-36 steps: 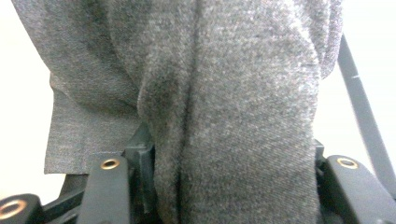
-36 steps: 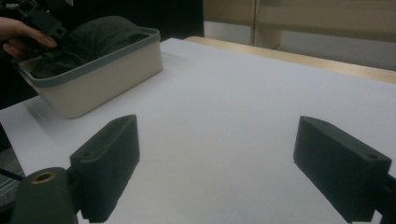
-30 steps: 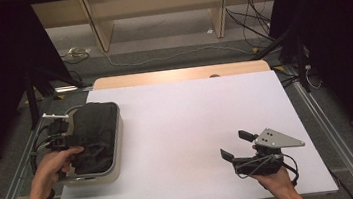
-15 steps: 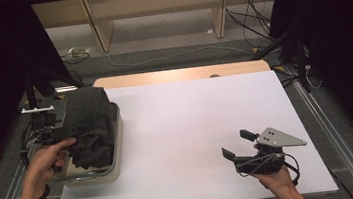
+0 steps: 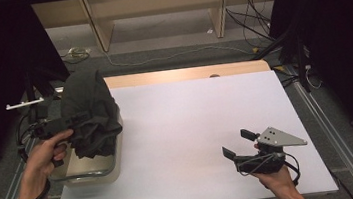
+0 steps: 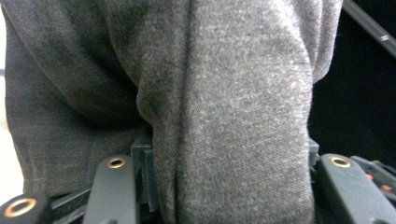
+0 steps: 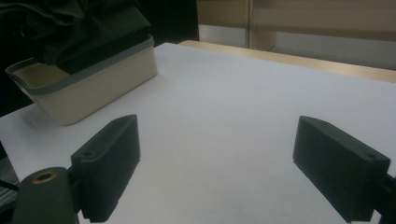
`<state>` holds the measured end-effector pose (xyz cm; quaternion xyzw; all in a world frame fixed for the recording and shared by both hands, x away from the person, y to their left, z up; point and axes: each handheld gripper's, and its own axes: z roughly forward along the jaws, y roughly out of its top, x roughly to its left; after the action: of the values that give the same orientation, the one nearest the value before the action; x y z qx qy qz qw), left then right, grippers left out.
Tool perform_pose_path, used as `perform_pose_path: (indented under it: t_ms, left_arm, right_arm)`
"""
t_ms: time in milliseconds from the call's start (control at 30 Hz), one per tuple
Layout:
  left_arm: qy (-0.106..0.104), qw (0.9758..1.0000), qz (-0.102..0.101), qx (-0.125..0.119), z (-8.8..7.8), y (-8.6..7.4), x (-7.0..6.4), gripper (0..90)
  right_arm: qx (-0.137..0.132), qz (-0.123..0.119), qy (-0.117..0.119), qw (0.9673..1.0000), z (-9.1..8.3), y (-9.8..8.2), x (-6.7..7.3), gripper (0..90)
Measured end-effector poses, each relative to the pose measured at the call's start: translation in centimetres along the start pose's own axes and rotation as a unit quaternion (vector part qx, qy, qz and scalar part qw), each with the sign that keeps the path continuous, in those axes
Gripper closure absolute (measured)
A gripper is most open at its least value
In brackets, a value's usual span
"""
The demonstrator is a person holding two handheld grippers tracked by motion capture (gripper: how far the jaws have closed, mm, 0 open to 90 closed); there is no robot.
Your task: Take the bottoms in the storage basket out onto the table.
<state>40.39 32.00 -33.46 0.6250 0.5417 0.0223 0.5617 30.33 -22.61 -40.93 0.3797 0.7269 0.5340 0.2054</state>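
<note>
High view shows the left tool [image 5: 74,122] clamped on a thick fold of the soft, limp, dark grey garment [image 5: 90,112], at nine o'clock on the desk [image 5: 193,128], hanging over the beige tub [image 5: 92,172], while the right tool [image 5: 240,145] gapes empty at five o'clock

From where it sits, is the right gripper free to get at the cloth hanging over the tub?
Probably yes. The right gripper rests open on the white table, and nothing stands between it and the cloth, which the left gripper holds above the tub. It is a long reach across, though.
</note>
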Motion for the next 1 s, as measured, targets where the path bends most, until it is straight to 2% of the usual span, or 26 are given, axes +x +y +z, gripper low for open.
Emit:
perform_pose_path:
  t_ms: [33, 67, 200, 233, 267, 333, 367, 467, 500, 533, 667, 700, 733, 767, 800, 933, 967, 1000]
  left_arm:
    - [-0.01, 0.9999, 0.006, -0.007, 0.1, 0.3, -0.8, 45.4]
    - [-0.01, 0.9999, 0.006, -0.007, 0.1, 0.3, -0.8, 45.5]
    - [-0.03, 0.9993, 0.018, -0.009, 0.7, 0.6, -2.6, 45.5]
    - [-0.042, 0.9987, 0.022, -0.015, 1.2, 0.7, -3.4, 45.5]
    - [-0.042, 0.9987, 0.022, -0.015, 1.2, 0.7, -3.4, 45.4]
    - [-0.059, 0.9977, 0.029, -0.014, 2.2, 0.7, -4.8, 45.4]
    - [-0.059, 0.9977, 0.029, -0.014, 2.2, 0.7, -4.8, 45.4]
    - [-0.075, 0.9965, 0.036, -0.007, 3.3, 0.9, -6.1, 45.4]
    - [-0.088, 0.9954, 0.039, -0.002, 4.0, 0.9, -6.8, 45.5]
    - [-0.088, 0.9954, 0.039, -0.002, 4.0, 0.9, -6.8, 45.4]
    - [-0.111, 0.9929, 0.043, 0.002, 5.2, 1.1, -8.3, 45.5]
    - [-0.124, 0.9913, 0.043, 0.006, 5.7, 1.1, -8.9, 45.5]
    - [-0.124, 0.9913, 0.043, 0.006, 5.7, 1.1, -8.9, 45.5]
    - [-0.139, 0.9894, 0.041, 0.01, 6.1, 1.0, -9.5, 45.6]
    - [-0.139, 0.9894, 0.041, 0.01, 6.1, 1.0, -9.5, 45.5]
    - [-0.158, 0.9865, 0.04, 0.019, 7.2, 0.9, -10.6, 45.5]
    - [-0.168, 0.9846, 0.041, 0.025, 7.8, 0.9, -10.9, 45.5]
    - [-0.168, 0.9846, 0.041, 0.025, 7.8, 0.9, -10.9, 45.5]
  right_arm:
    - [0.003, 0.001, -0.002, 1.0, 0.0, 0.0, -0.1, 15.6]
    - [0.003, 0.001, -0.002, 1.0, 0.0, 0.0, -0.1, 15.6]
    - [0.001, 0.004, -0.001, 1.0, 0.0, 0.0, -0.1, 15.6]
    - [0.003, 0.004, -0.003, 1.0, 0.0, 0.0, -0.2, 15.6]
    - [0.001, 0.005, -0.002, 1.0, 0.0, -0.1, -0.2, 15.8]
    - [0.0, 0.007, -0.002, 1.0, -0.1, 0.0, -0.2, 15.9]
    - [-0.001, 0.006, -0.003, 1.0, -0.1, 0.0, -0.3, 15.9]
    - [0.001, 0.008, -0.005, 1.0, 0.0, -0.1, -0.3, 15.9]
    - [0.001, 0.009, -0.005, 0.9999, -0.1, -0.1, -0.4, 15.9]
    - [0.001, 0.007, -0.005, 1.0, 0.0, -0.1, -0.4, 15.9]
    - [0.0, 0.007, -0.007, 0.9999, 0.0, -0.1, -0.5, 15.9]
    - [-0.001, 0.008, -0.006, 0.9999, 0.0, -0.1, -0.5, 15.9]
    - [-0.001, 0.008, -0.006, 0.9999, 0.0, -0.1, -0.5, 15.9]
    - [0.0, 0.008, -0.008, 0.9999, 0.0, -0.1, -0.5, 15.9]
    - [0.0, 0.008, -0.008, 0.9999, 0.0, -0.1, -0.5, 15.9]
    - [0.0, 0.009, -0.008, 0.9999, 0.0, 0.0, -0.5, 15.9]
    - [-0.001, 0.006, -0.008, 0.9999, 0.0, 0.0, -0.5, 15.9]
    - [-0.001, 0.006, -0.008, 0.9999, 0.0, 0.0, -0.5, 15.9]
